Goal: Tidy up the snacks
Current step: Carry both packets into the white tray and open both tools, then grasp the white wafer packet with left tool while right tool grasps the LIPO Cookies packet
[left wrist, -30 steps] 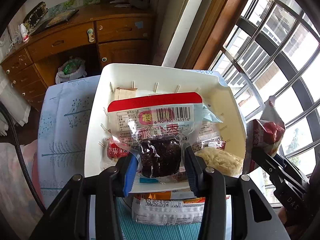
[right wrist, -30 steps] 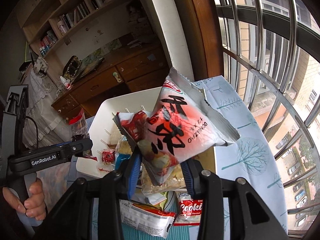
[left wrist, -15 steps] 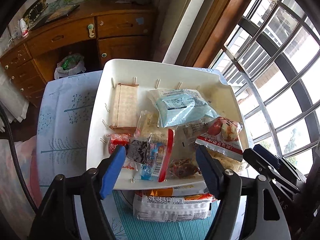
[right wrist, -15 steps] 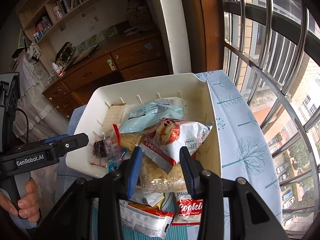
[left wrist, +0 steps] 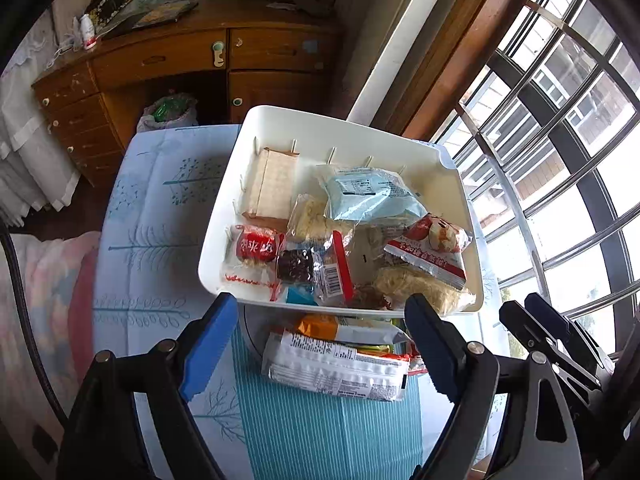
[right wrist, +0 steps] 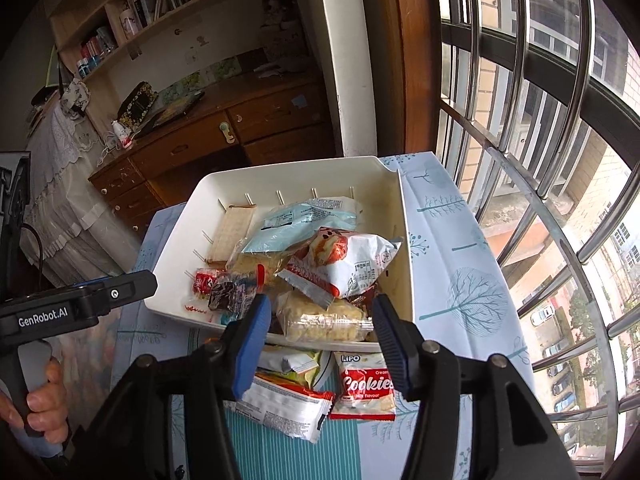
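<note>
The white bin (left wrist: 452, 184) on the table (left wrist: 160, 208) now holds both packets that were being carried a second ago. The red-edged packet with the dark cake (left wrist: 316, 266) lies near the bin's front wall, beside a small red-and-white sweet (left wrist: 256, 246). The white and red bag (right wrist: 348, 264) rests on top of the heap, over a clear pack of pale crisps (right wrist: 324, 320) and just in front of a light blue packet (right wrist: 300, 224). A flat beige wafer pack (left wrist: 272, 186) sits at the back left.

The left tool (left wrist: 320, 344) has just been opening; its jaws stand wide with nothing between them. The right tool (right wrist: 320, 340) has also been opening and is spread and empty.

In front of the bin, on a teal striped mat (left wrist: 320, 432), lie more snacks: a long white wrapper (left wrist: 336, 368) and a bag of cookies (right wrist: 366, 384). A hand (right wrist: 40, 400) grips the left tool's handle.
</note>
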Demonstrator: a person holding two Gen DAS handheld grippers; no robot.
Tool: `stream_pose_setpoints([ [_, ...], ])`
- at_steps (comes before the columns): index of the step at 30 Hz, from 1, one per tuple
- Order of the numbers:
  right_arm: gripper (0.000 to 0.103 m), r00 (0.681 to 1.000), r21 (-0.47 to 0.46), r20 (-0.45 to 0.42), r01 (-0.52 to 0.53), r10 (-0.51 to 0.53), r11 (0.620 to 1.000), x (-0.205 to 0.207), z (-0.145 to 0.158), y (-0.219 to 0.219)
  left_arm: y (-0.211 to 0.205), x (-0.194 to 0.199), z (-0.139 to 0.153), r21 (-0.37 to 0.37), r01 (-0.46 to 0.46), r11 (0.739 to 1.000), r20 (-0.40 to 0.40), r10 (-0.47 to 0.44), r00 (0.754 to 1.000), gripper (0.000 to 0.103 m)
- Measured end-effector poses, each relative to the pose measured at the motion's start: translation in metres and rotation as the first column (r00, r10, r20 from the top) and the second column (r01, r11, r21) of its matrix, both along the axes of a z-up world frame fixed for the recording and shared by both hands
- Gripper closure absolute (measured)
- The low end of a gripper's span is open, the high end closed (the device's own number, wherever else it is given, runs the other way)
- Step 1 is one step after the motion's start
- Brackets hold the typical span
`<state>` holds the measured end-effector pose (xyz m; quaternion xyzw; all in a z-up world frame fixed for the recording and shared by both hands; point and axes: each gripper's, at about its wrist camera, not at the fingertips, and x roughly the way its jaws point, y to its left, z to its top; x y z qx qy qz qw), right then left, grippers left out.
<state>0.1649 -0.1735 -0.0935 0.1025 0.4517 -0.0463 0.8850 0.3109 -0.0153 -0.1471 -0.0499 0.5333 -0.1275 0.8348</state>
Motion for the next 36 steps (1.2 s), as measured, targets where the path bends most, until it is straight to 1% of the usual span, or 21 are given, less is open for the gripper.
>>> stream_pose_setpoints([
  [3,0.044,1.000,-0.006,-0.002,-0.029,0.029,1.000,-0.008,0.006,0.000,0.002,-0.017,0.007,0.003,-0.039,0.999,0.000,0.039,0.999,0.014],
  [7,0.042,0.996,-0.025,-0.014,-0.084,0.084,0.996,-0.017,0.011,0.000,0.004,-0.040,0.011,0.006,-0.112,0.994,-0.003,0.112,0.994,0.013],
  [8,0.041,0.995,-0.031,-0.015,-0.102,0.101,0.994,-0.020,0.012,0.000,0.005,-0.046,0.011,0.003,-0.131,0.991,-0.007,0.131,0.991,0.013],
  [10,0.034,0.990,-0.040,-0.017,-0.137,0.137,0.990,-0.027,0.012,0.000,0.006,-0.058,0.008,-0.003,-0.173,0.985,-0.019,0.173,0.985,0.013],
  [14,0.032,0.978,-0.045,-0.033,-0.208,0.207,0.977,-0.040,0.009,-0.002,0.004,-0.077,0.000,-0.010,-0.242,0.970,-0.054,0.241,0.969,0.013],
  [20,0.030,0.949,-0.075,-0.069,-0.311,0.306,0.947,-0.056,-0.006,-0.007,-0.007,-0.095,-0.024,0.003,-0.338,0.941,-0.125,0.336,0.934,0.013],
  [26,0.029,0.913,-0.104,-0.112,-0.403,0.392,0.909,-0.067,-0.029,-0.013,-0.022,-0.091,-0.047,0.016,-0.402,0.915,-0.171,0.399,0.901,0.012],
  [29,0.029,0.895,-0.111,-0.126,-0.441,0.428,0.890,-0.068,-0.040,-0.015,-0.026,-0.085,-0.062,0.023,-0.445,0.895,-0.208,0.440,0.874,0.012],
  [30,0.029,0.891,-0.110,-0.125,-0.449,0.436,0.886,-0.068,-0.044,-0.016,-0.026,-0.083,-0.069,0.023,-0.464,0.885,-0.224,0.457,0.861,0.012],
  [36,0.029,0.873,-0.076,-0.132,-0.481,0.470,0.873,-0.066,-0.075,-0.020,-0.030,-0.064,-0.107,0.032,-0.539,0.842,-0.296,0.523,0.799,0.012],
])
